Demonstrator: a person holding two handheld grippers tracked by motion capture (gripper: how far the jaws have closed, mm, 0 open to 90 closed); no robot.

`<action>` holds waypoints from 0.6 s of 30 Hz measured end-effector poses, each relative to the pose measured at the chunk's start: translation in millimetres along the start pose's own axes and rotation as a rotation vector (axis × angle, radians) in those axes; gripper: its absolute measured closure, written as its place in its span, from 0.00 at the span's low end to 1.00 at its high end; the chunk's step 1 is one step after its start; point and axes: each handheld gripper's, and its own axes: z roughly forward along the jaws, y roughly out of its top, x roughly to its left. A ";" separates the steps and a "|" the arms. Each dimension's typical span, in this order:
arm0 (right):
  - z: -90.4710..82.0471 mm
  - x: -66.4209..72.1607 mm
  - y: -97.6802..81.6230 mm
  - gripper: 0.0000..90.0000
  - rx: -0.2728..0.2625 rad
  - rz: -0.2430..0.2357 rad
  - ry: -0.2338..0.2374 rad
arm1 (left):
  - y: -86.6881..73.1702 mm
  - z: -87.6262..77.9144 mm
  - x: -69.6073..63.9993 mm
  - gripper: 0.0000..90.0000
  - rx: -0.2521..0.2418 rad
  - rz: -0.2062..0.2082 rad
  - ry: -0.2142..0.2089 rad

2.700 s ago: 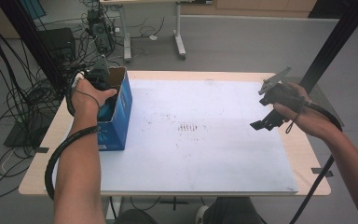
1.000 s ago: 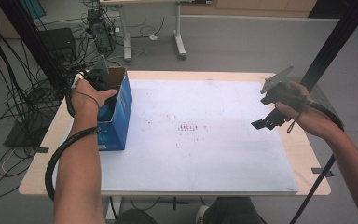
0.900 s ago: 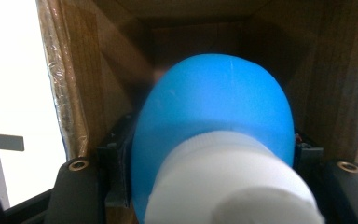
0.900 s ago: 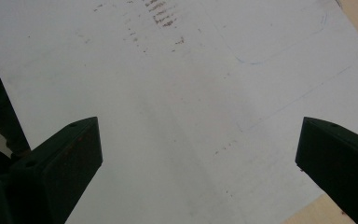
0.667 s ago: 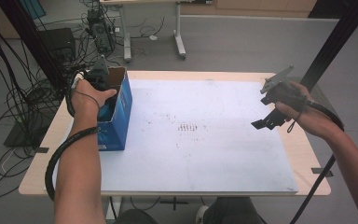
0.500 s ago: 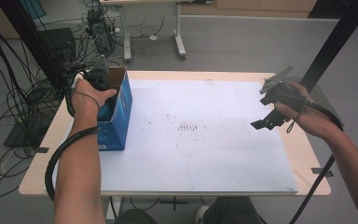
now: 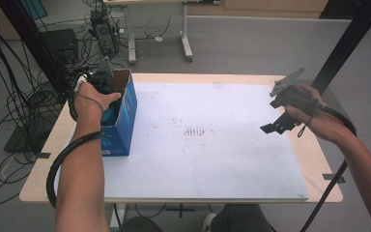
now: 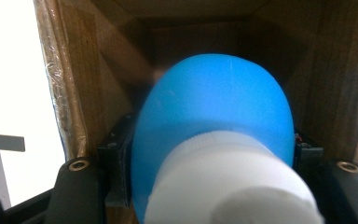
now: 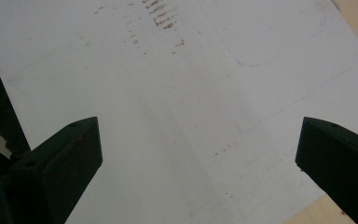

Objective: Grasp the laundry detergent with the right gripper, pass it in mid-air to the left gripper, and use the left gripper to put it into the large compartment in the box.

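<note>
Left gripper (image 7: 107, 94) inside box (image 7: 123, 121), jaws clamped on blue bottle (image 8: 214, 135); right gripper (image 9: 198, 154) jaws apart over sheet (image 9: 177, 93).

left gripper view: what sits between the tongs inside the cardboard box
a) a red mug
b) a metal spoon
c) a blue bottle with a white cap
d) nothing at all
c: in the left gripper view the left tongs are closed on a blue bottle with a white cap, inside the brown walls of the cardboard box.
</note>
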 end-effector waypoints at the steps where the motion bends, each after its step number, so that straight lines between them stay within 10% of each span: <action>1: 0.0 0.1 0.1 0.00 0.000 0.000 0.000 | 0.0 0.0 0.1 0.40 0.000 0.000 0.000; 18: 0.2 0.4 2.0 0.00 0.003 -0.006 0.002 | -0.3 0.1 0.6 0.40 -0.003 -0.001 -0.001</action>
